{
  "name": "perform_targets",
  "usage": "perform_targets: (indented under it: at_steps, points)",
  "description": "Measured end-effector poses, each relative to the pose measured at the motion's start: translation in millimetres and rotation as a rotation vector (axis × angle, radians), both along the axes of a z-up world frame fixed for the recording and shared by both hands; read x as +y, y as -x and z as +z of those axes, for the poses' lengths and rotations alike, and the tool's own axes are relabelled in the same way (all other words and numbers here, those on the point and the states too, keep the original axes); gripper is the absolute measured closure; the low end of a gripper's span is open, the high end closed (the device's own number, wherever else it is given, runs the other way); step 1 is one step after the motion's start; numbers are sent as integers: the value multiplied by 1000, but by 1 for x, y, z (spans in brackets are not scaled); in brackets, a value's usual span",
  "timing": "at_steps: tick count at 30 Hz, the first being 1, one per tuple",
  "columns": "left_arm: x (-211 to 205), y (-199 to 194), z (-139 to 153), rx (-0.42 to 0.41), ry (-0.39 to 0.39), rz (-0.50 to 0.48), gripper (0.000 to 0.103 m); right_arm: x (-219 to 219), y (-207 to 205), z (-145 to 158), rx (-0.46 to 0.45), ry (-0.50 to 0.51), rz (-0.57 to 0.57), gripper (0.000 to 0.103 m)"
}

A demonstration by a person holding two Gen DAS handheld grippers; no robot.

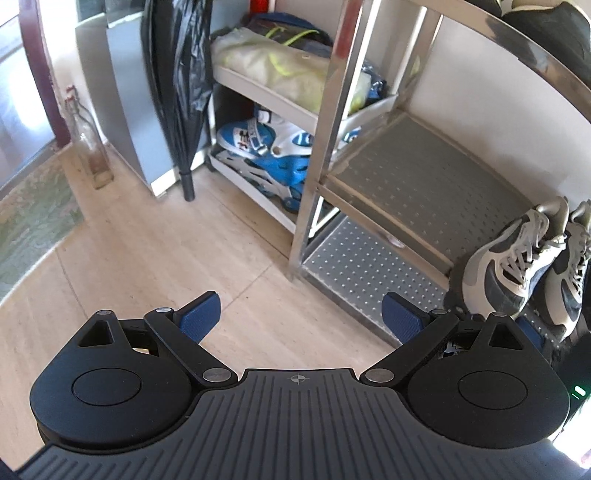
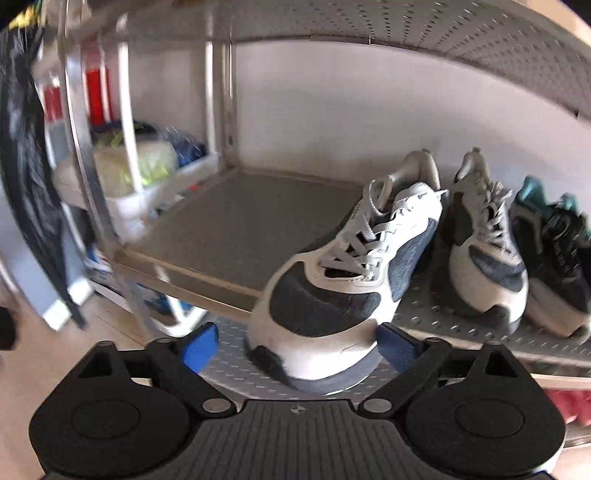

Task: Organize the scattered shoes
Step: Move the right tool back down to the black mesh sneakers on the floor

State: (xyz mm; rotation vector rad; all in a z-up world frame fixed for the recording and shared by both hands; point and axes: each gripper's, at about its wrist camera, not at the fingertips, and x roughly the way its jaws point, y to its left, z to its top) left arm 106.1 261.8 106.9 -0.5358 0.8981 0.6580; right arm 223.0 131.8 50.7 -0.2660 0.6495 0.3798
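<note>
A white, grey and blue sneaker sits on the metal shoe rack's middle shelf, toe toward me and over the shelf's front edge. Its mate stands to its right, then a black and teal shoe. My right gripper is open, its blue pads either side of the sneaker's toe; the right pad touches it, the left stands apart. My left gripper is open and empty above the floor before the rack. The sneaker pair shows at the right of the left wrist view.
A lower plastic rack holds blue and white roller skates and bags. A black umbrella leans beside it. A glass bottle stands on the wood floor near a green rug. Dark shoes sit on the top shelf.
</note>
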Motion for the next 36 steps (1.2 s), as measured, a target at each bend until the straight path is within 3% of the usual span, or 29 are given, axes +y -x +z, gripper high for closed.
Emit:
perform_targets:
  at_steps: [5, 14, 17, 18, 19, 22, 23, 26, 28, 32, 36]
  points:
    - [-8, -3, 1, -1, 0, -20, 6, -7, -23, 7, 20, 61, 54, 26]
    - [-13, -9, 0, 4, -8, -43, 6, -25, -79, 11, 39, 84, -27, 33]
    - [-15, -11, 0, 7, -7, -55, 6, -22, -86, 11, 33, 111, -19, 31]
    - [-15, -11, 0, 8, -6, -59, 6, -22, -88, 9, 33, 123, -25, 21]
    - [-16, -11, -1, 9, -6, -63, 6, -22, -89, 7, 33, 134, -31, 17]
    - [-17, -12, -1, 13, -4, -75, 6, -24, -85, 6, 45, 154, -38, 20]
    - [-18, -13, -2, 14, -4, -79, 6, -27, -79, 9, 53, 141, -40, 19]
    - [-20, -14, -2, 17, -3, -91, 6, -62, -41, 27, 103, -64, -37, 12]
    - [-20, -14, -3, 20, 0, -98, 6, -82, -19, 30, 139, -146, -43, 7]
    - [-23, -11, -8, 30, 22, -121, 6, -133, 35, -19, 467, -240, -109, 9]
    - [-34, -14, -13, 53, 29, -167, 6, -186, 88, -105, 796, -268, -360, 21]
